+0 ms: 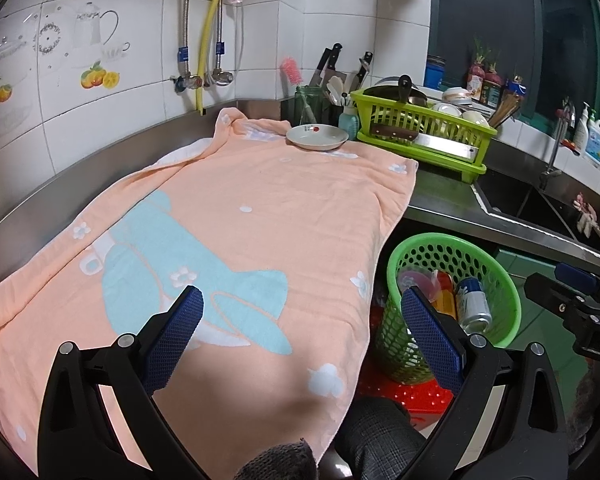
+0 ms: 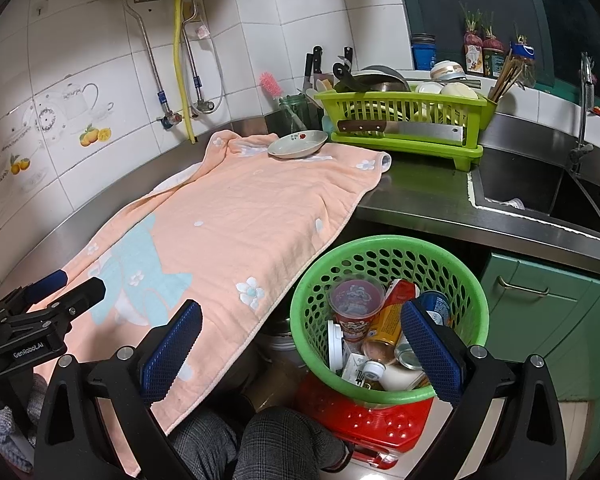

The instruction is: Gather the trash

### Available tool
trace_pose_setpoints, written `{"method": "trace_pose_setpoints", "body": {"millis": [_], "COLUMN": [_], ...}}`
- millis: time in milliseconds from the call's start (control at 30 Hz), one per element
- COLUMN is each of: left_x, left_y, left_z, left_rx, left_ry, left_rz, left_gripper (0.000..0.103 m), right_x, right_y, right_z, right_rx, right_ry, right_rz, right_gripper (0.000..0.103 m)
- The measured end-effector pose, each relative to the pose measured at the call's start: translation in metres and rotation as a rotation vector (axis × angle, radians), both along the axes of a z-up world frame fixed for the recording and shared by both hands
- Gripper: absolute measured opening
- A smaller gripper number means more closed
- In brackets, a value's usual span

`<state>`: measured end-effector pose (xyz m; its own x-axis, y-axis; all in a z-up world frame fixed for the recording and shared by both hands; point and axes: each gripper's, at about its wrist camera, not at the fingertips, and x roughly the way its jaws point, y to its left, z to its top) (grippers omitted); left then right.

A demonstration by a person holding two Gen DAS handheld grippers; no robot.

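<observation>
A round green mesh basket (image 2: 380,252) stands on a red stool (image 2: 364,416) below the counter edge. It holds several pieces of trash: a plastic cup (image 2: 356,304), cans (image 2: 388,328) and small cartons. It also shows in the left wrist view (image 1: 452,244) with a can (image 1: 474,304) inside. My right gripper (image 2: 300,344) is open and empty, held over the basket's near left side. My left gripper (image 1: 302,328) is open and empty above the peach towel (image 1: 260,220) on the counter. No trash shows on the towel.
A white dish (image 1: 317,136) sits on the towel's far end. A green dish rack (image 2: 400,120) with a cleaver and bowls stands behind it. A steel sink (image 2: 540,196) lies to the right. Green cabinets (image 2: 548,312) are below. The person's knees (image 2: 260,440) are near the stool.
</observation>
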<state>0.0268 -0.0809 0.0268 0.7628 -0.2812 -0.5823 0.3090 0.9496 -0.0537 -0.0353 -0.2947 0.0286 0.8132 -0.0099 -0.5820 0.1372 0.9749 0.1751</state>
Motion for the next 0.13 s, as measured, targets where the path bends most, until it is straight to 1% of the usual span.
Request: {"method": "trace_pose_setpoints", "body": {"millis": [133], "left_x": [0.002], "left_y": [0.0013], "left_z": [-0.0009], "left_rx": [-0.005], "left_ry": [0.01], "left_rz": [0.004], "left_gripper": [0.098], "right_x": [-0.0002], "right_y": [-0.0015], "right_z": [-0.0005], "right_rx": [0.004], "right_ry": [0.002], "right_rz": [-0.003], "right_gripper": [0.096]}}
